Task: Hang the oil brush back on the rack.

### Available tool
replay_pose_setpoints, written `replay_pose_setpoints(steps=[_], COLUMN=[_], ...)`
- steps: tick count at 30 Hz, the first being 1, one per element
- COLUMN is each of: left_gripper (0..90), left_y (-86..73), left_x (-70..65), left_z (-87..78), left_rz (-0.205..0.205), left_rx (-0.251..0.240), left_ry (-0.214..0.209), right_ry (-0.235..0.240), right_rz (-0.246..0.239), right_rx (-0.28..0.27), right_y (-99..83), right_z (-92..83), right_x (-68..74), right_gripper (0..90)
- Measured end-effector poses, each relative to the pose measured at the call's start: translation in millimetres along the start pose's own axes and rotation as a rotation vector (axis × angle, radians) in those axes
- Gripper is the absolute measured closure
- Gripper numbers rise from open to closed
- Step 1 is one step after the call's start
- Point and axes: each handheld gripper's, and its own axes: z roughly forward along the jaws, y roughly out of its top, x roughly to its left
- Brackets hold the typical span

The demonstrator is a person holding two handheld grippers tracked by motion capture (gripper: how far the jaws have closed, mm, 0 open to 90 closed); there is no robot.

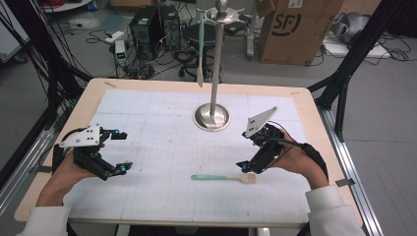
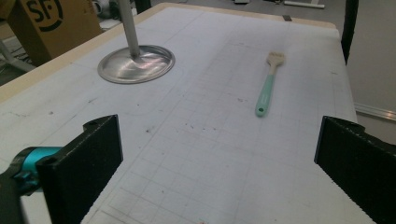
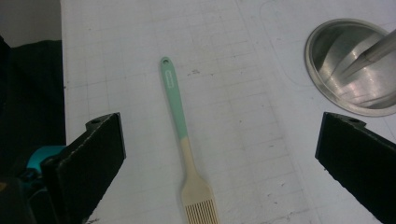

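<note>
A brush (image 1: pixel 223 177) with a mint handle and a cream head lies flat on the white gridded mat (image 1: pixel 162 147), near the front and right of the middle. My right gripper (image 1: pixel 244 151) hovers just beyond the brush's head end, open and empty. Its own view looks down on the brush (image 3: pixel 182 126), which lies between the wide-apart jaws of the gripper (image 3: pixel 217 163). My left gripper (image 1: pixel 120 150) stands open over the mat's left side, far from the brush (image 2: pixel 267 86), with nothing between the jaws of the gripper (image 2: pixel 219 163).
A metal stand with a round base (image 1: pixel 211 118) (image 2: pixel 136 63) (image 3: pixel 355 65) rises at the mat's far middle. A mint-handled utensil (image 1: pixel 200 49) hangs from its top. Behind the table stand a cardboard box (image 1: pixel 295 29), computer towers (image 1: pixel 152 29) and cables.
</note>
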Motion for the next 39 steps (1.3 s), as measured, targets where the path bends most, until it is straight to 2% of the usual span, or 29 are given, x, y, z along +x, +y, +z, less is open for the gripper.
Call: replay_pose_setpoints(steps=[3,6,10,16,24,30,39], left_gripper=[1.7,1.7,1.7,1.7,1.7,1.7,1.7], left_y=[0.0,0.2,0.1,0.4,-0.7,-0.9,-1.1], left_x=[0.2,0.2,-0.1,-0.4,0.7,1.0,1.1], left_z=[0.4,0.8,0.7,0.0,0.7,0.6,0.8], left_rz=[0.003,0.006,0.003,0.0,-0.008,-0.01,-0.011], left_rx=[0.005,0.005,0.006,0.003,0.007,0.006,0.006], left_ry=[0.0,-0.002,0.0,-0.004,-0.004,-0.004,-0.004], right_ry=[0.001,0.015,0.007,0.012,0.026,0.037,0.06], right_rz=[0.004,-0.006,-0.031,-0.014,-0.032,-0.026,-0.009], right_rx=[0.024,0.051,0.081,0.111,0.182,0.191,0.209], right_y=[3.4,6.3,8.7,8.6,8.1,6.0,-6.9], right_z=[5.8,13.0,21.1,33.9,54.1,63.4,80.4], right_x=[0.2,0.9,-0.5,-1.2,1.0,0.8,5.0], right_gripper=[0.2,0.2,0.2,0.2,0.2,0.2,0.2])
